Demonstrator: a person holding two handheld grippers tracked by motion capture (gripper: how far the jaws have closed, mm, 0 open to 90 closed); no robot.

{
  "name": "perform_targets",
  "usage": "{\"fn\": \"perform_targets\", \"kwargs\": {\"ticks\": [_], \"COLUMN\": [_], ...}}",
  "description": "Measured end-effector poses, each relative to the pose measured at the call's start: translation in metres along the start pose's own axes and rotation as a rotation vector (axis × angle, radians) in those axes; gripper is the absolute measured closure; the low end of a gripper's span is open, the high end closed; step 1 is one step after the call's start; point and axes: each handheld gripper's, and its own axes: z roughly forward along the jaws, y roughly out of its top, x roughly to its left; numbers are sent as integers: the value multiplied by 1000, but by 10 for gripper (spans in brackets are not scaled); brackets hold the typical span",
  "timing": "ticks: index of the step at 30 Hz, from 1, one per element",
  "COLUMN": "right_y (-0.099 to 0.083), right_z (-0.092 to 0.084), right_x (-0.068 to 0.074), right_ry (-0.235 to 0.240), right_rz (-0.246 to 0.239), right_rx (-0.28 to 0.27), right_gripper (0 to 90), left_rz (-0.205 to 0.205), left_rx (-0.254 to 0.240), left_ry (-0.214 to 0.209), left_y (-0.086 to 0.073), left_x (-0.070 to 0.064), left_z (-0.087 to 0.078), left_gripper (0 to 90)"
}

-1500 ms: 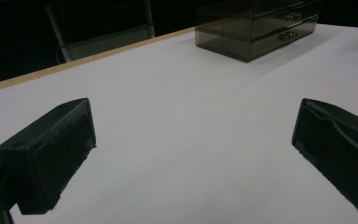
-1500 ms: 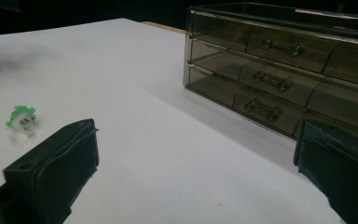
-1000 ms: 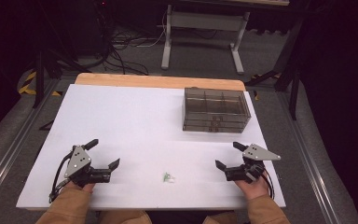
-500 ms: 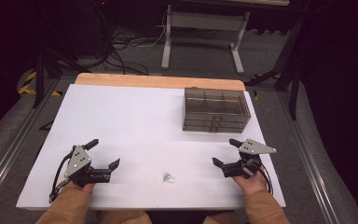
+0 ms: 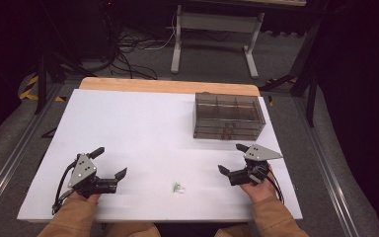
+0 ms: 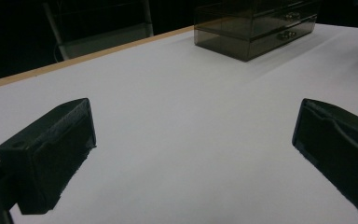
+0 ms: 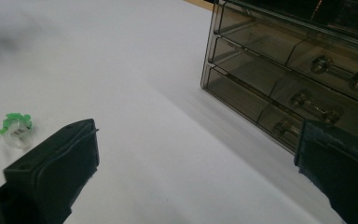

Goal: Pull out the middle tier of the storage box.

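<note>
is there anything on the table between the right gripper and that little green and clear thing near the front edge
Nothing visible. In the high view, bare white table lies between the open right gripper and the small green and clear piece. The smoky drawer box sits farther back, off that line, and the left gripper is on the other side.

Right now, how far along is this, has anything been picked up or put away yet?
Nothing looks done. The small green ring lies on the white table, untouched. Both the left gripper and right gripper are open and empty. The drawer box has every drawer shut.

High view overhead; tool views low, share drawer box.
</note>
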Motion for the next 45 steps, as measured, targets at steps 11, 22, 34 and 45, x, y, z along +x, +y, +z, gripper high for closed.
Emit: {"fn": "perform_targets", "kwargs": {"ticks": [11, 22, 34, 45], "right_y": [7, 12, 20, 20], "right_z": [10, 16, 15, 20], "right_x": [4, 8, 14, 19], "right_ry": [-11, -53, -148, -301], "right_rz": [-64, -209, -351, -532], "right_rx": [-27, 25, 76, 146], "right_gripper": [0, 7, 73, 192], "left_rz": [-3, -8, -3, 0], "left_rx": [-2, -2, -2, -3], "left_ry": [-2, -2, -4, -4], "left_y": [0, 0, 0, 0], "left_x": [0, 0, 0, 0], "left_z": [0, 0, 0, 0], "left_gripper": [5, 4, 4, 5]}}
